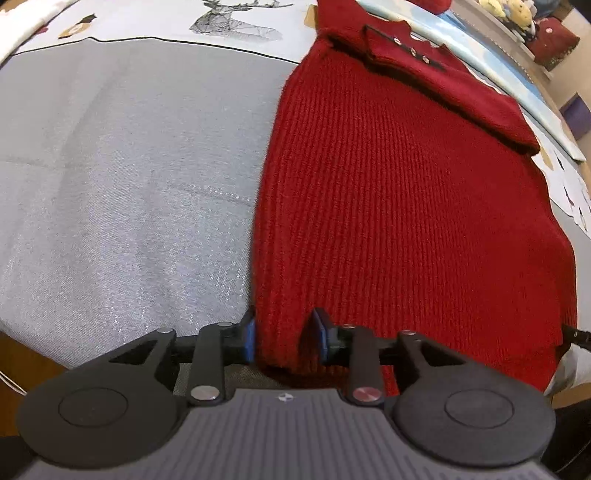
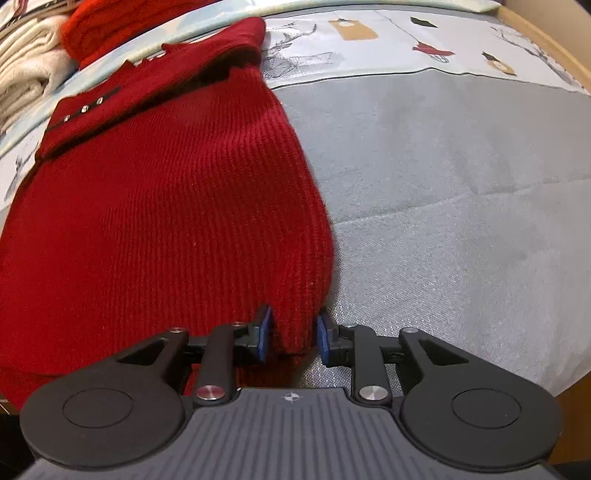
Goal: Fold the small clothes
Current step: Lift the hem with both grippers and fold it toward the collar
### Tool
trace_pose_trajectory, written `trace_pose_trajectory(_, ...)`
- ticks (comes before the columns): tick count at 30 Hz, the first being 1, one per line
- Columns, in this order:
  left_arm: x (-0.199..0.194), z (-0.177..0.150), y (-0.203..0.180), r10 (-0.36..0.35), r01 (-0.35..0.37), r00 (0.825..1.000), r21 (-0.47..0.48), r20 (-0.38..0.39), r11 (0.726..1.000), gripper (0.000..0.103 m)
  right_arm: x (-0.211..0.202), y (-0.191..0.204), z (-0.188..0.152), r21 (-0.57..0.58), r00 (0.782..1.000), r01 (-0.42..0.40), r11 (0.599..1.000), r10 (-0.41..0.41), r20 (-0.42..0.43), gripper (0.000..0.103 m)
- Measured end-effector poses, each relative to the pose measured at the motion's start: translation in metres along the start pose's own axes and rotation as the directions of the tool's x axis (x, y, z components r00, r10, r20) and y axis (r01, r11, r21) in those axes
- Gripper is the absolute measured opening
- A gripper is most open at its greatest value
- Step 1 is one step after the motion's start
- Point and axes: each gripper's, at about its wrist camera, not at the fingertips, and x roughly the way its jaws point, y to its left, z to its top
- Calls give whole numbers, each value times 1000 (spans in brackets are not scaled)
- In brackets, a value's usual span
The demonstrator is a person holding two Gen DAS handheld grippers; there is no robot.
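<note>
Red ribbed knit sweater [image 1: 406, 206] lies flat, sleeve folded across.

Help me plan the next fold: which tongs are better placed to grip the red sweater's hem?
Left, marginally: the sweater corner nearly fills the left tongs; the right tongs straddle theirs with slack either side.

Grey cloth [image 1: 122, 177] spread over desk, creased, w/ black line along far edge. Beyond it, white printed cloth [image 1: 177, 22] w/ deer drawing [image 1: 236, 18] and small bird pics. Stack of cream towels [image 2: 26, 62] at far left in right view. Plush toys [image 1: 509, 11] blurred, far right of left view.
</note>
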Motion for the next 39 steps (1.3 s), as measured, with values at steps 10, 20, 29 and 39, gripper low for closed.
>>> trace_pose_trajectory(10,1,-3,-8,16,-17,1000,35,19,999,20,2,2,0,-8,1000,2,1000,-2,3,29)
trace_pose_trajectory(20,-4,-5,-5,11,-11,1000,31,15,999,19,-3,-3,-1,21,1000,-13,1000,12,25,22)
trace_pose_trajectory(29,0,-3,-8,18,-19,1000,47,9,999,22,2,-1,2,4,1000,-8,1000,8,14,26)
trace_pose_trajectory(39,-16,-3,-14,0,-6,997,64,80,998,11,-15,-1,2,12,995,-27,1000,26,100,20)
